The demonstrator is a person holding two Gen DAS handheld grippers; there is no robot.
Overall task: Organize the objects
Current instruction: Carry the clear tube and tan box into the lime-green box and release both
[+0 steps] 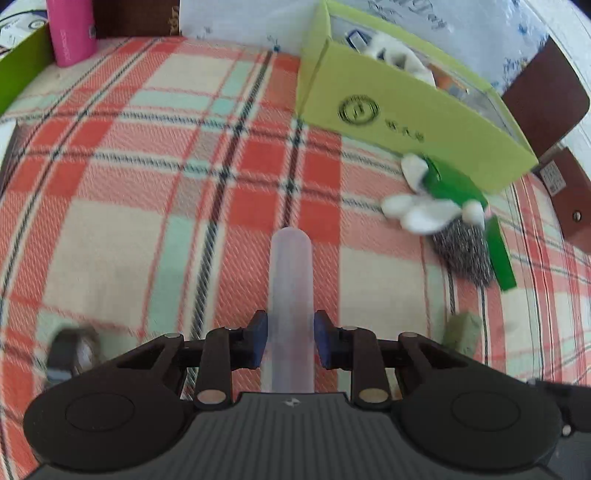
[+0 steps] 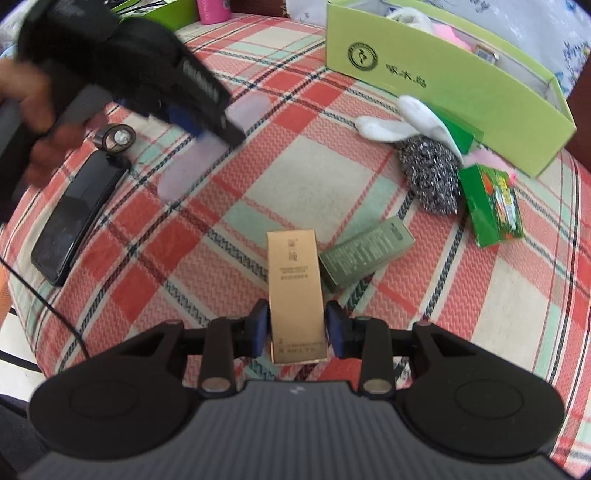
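Left wrist view shows the left tool clenched on a frosted, translucent tube with a rounded tip, its blue pads pressing the tube from both sides while it juts forward above the plaid cloth, a woven fabric in red, cream and mint squares that covers the worktop. Ahead and to the right stands the lime-green cardboard box, open-topped, printed with a round black emblem, with white and orange items inside that are too blurred to name. Just in front of its corner lie a white sock, a steel wool scourer and a glossy green packet, bunched together. A pink bottle stands far back on the left. In the right wrist view the right tool grips a tall gold carton, smooth and metallic with fine print, held upright between its pads. Just beside it on the cloth lies an olive-green carton, angled. To the left lie a flat black case and a small dark ring-shaped object. The left hand holds its tool over them.
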